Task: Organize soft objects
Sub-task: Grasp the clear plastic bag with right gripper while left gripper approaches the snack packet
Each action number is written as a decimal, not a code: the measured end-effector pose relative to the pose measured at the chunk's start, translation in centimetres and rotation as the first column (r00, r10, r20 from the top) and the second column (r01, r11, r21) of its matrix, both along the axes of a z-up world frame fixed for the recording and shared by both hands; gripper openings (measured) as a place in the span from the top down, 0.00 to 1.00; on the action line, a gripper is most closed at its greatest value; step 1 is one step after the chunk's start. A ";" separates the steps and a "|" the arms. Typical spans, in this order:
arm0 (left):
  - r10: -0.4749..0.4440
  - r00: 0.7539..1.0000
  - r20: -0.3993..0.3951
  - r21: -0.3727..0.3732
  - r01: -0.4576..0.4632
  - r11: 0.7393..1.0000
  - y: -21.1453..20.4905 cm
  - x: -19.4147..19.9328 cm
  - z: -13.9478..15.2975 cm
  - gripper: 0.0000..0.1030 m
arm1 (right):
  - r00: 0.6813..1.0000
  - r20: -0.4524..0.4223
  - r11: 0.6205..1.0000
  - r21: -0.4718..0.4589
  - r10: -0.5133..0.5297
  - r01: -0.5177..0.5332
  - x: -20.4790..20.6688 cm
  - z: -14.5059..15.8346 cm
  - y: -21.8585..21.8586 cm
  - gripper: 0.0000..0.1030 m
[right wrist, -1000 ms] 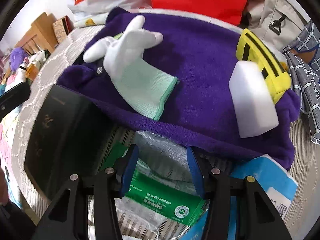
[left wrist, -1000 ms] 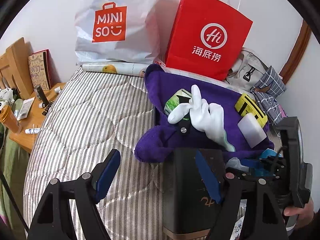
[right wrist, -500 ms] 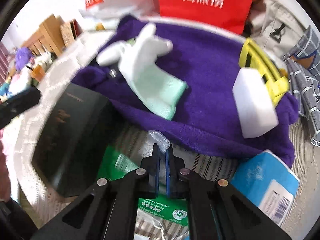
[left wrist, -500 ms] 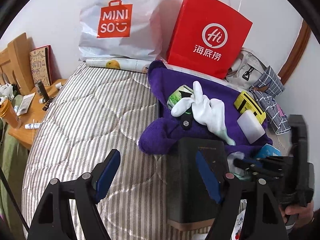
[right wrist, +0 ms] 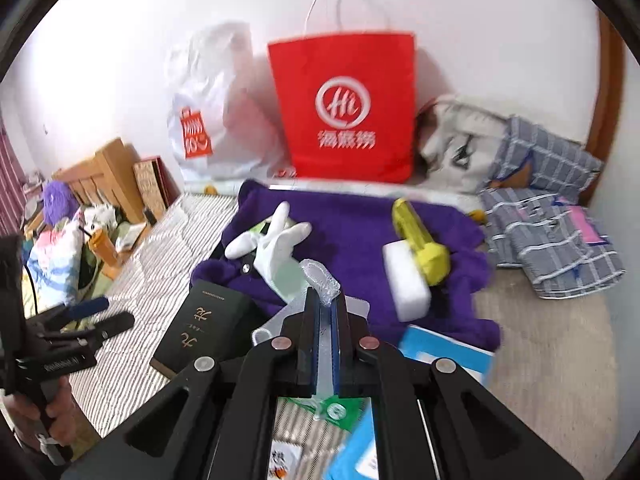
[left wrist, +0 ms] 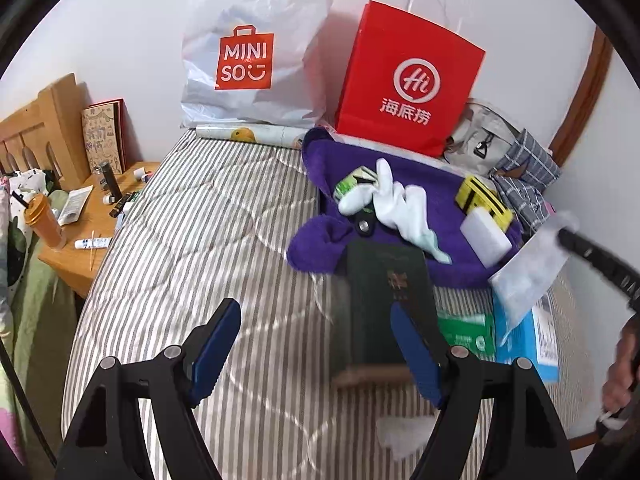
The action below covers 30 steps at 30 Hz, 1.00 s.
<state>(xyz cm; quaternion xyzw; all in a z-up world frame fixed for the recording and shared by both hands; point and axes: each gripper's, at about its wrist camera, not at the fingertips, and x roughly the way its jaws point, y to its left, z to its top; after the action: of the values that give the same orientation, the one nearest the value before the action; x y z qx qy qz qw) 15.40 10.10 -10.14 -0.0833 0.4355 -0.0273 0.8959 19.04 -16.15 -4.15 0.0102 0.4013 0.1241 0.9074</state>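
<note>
My right gripper [right wrist: 326, 308] is shut on a clear bubble-plastic pouch [right wrist: 320, 276], held up above the bed; in the left wrist view the pouch [left wrist: 528, 276] hangs from that gripper [left wrist: 562, 232] at the right. Beyond it a purple towel [left wrist: 440, 184] carries a white glove [left wrist: 400, 204], a white sponge [left wrist: 486, 236] and a yellow item [left wrist: 482, 200]. My left gripper [left wrist: 315, 312] stands open over the striped mattress [left wrist: 200, 240], nothing between its fingers, its right finger in front of a dark box [left wrist: 384, 292].
A green packet [left wrist: 464, 328] and a blue packet [left wrist: 544, 340] lie under the lifted pouch. A white MINISO bag [left wrist: 256, 52] and a red paper bag [left wrist: 408, 80] lean on the back wall. Checked cloth [left wrist: 528, 176] lies far right, a cluttered wooden bedside table [left wrist: 80, 232] left.
My right gripper closed on the clear pouch and lifted it off the bed, tilting upward. The left gripper drew back from the towel, still open.
</note>
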 end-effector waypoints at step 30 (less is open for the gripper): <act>-0.207 0.958 -0.197 0.116 0.232 0.966 -17.8 -5.9 -8.2 0.26 | 0.970 -0.165 0.981 0.038 -0.180 0.189 -12.4 -8.1 -16.0 0.94</act>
<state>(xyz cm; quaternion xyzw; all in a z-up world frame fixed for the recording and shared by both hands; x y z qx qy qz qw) 9.53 -7.74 -18.33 0.0255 0.5234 -0.0889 0.8471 6.64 -32.11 -12.24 0.0818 0.4671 0.0489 0.8790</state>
